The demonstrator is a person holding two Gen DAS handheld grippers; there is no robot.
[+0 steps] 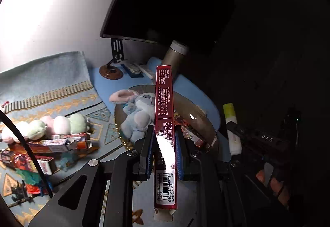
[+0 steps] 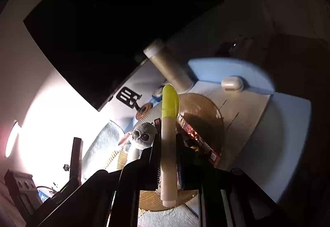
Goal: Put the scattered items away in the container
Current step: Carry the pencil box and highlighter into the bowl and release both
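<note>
Plush toy (image 1: 137, 111) and thermos (image 1: 173, 57) beyond claw-held red box (image 1: 165, 123).

A pale wall (image 1: 47, 12) is seen behind the desk and is washed out by strong light at the upper left. A large dark monitor (image 1: 165, 0) is mounted above the desk surface, its screen unlit. A black slotted bracket (image 1: 117, 50) on a round brown base (image 1: 111, 72) is placed beneath the monitor's lower edge. The desk is covered by a light blue mat (image 1: 103, 80) and, to the left, by a patterned blue-grey cloth (image 1: 51, 82) with orange triangles. The right side of the scene is left in deep shadow. In the right wrist view, a bright lamp (image 2: 11, 140) is seen at the far left.
</note>
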